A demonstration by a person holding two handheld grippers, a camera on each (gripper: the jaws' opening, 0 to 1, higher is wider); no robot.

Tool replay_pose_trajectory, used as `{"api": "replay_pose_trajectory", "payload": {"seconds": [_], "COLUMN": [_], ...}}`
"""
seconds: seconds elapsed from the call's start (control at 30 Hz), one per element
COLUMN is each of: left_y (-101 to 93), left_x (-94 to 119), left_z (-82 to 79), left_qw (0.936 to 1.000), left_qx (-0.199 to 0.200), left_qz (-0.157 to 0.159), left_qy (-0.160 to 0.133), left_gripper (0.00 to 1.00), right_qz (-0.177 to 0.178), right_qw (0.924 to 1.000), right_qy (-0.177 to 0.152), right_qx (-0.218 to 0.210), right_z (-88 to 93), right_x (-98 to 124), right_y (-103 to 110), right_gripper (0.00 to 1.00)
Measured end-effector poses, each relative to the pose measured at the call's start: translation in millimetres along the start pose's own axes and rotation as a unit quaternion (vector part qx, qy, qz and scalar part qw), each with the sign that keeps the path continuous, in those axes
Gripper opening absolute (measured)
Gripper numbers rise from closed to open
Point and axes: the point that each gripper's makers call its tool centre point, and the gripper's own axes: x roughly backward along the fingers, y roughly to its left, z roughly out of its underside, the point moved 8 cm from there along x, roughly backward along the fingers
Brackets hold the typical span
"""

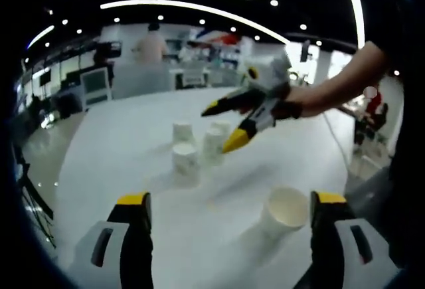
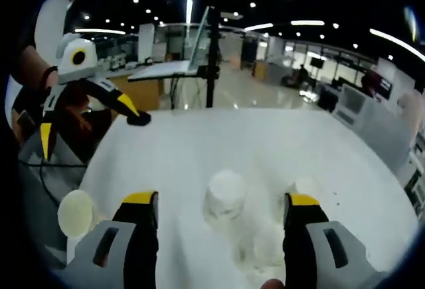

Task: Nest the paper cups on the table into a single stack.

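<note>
White paper throughout: four cups on a white table [image 1: 119,156], none yet nested. In the left gripper view, three upside-down cups clustered mid-table: a near cup [image 1: 186,163], a far cup [image 1: 182,131] behind it, a third cup [image 1: 214,144] just to the right. Separately, a tipped cup [image 1: 284,210] lying on its side, open mouth facing the camera, long axis running roughly away along the tabletop.

Left gripper [image 1: 232,202]: jaws spread wide, holding nothing, tipped cup sitting just inside the right-hand jaw, low in the view. Clearly the nearer tool for that cup; cluster farther ahead and slightly left.

Right gripper [image 1: 231,126], seen from the left gripper view: hovering above the cluster, yellow tips parted, nothing between them, pointing down toward the third cup. From the right gripper view, own jaws [image 2: 222,202] likewise apart and empty, an inverted cup [image 2: 225,196] directly between and ahead of them, base up, axis vertical; other cups below it blurred and hard to separate. Tipped cup [image 2: 75,212] off to the far left there, well apart from these jaws.

Likely next: right gripper dropping straight onto the upright axis of the cup beneath; left gripper swinging slightly right for the sideways one.
</note>
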Motion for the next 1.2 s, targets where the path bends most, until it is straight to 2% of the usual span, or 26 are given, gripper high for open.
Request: {"api": "replay_pose_trajectory", "payload": {"seconds": [0.27,0.53,0.77,1.2], "left_y": [2.5,3.2,2.0,0.6], "left_x": [0.0,-1.6,-4.9,-3.2], "left_z": [-3.9,-3.8,-1.2,5.7], "left_qw": [1.0000,0.9999,0.9998,0.9994], "left_qx": [0.001,0.007,0.013,0.027], "left_qz": [-0.008,-0.013,-0.015,-0.023], "left_qy": [0.000,-0.003,-0.004,-0.004], "left_gripper": [0.98,0.96,0.96,0.94], "right_qz": [-0.017,-0.023,-0.029,-0.034], "right_qw": [0.9998,0.9995,0.9989,0.9976], "right_qy": [0.006,0.012,0.033,0.059], "right_qx": [0.011,0.018,0.018,0.014], "right_z": [-0.4,-4.8,3.4,14.1], "right_x": [-26.2,-41.0,-57.3,-65.5], "right_y": [-5.6,-6.2,-14.2,-19.8], "right_gripper": [0.66,0.57,0.54,0.41]}}
